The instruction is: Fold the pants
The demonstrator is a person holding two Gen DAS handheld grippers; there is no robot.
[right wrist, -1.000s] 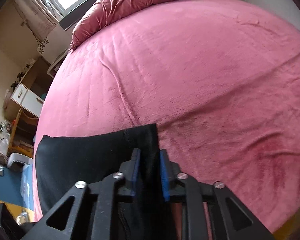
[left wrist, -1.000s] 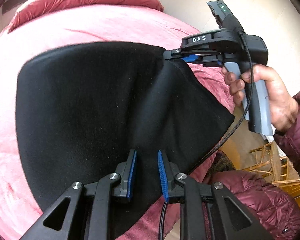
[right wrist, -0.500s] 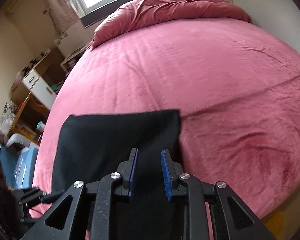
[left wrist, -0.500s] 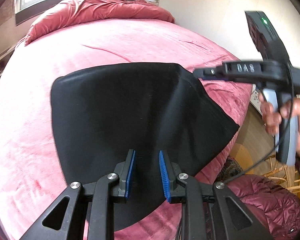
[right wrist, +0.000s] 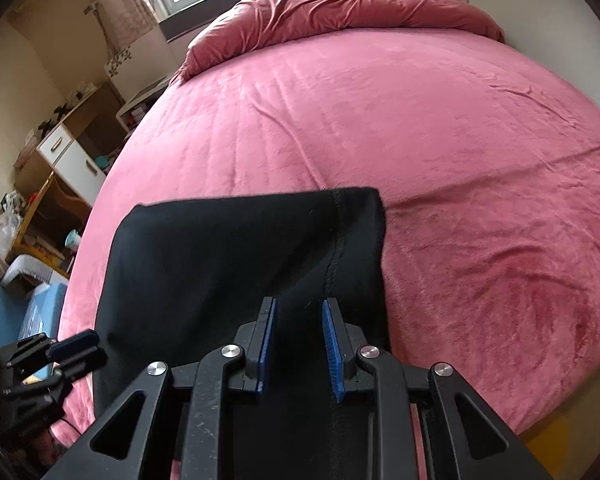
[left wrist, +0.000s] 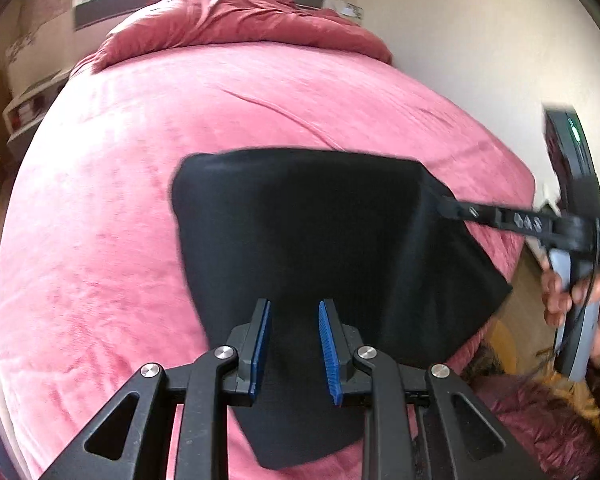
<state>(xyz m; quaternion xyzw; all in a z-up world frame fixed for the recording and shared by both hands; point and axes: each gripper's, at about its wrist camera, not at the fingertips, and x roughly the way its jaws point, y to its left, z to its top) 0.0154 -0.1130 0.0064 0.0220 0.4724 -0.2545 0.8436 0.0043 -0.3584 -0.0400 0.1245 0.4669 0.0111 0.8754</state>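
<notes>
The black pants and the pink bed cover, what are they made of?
The black pants look like smooth, matte stretchy knit, maybe cotton jersey: no shine, a stitched seam, soft draping. The pink bed cover looks like plush fleece or velvet: fuzzy nap with brushed light and dark streaks.

Support: a wide bed (right wrist: 440,128) under a pink plush cover, lightly creased, with one long crease running across its right half in the right wrist view.
Far end: a darker red duvet (right wrist: 340,4) lies bunched across the whole width of the bed, below the window.
Near edge: black pants (left wrist: 308,232), folded into a flat panel, lie partly on the cover at the near side, their far edge straight across the bed, a stitched seam showing near the right edge.
</notes>
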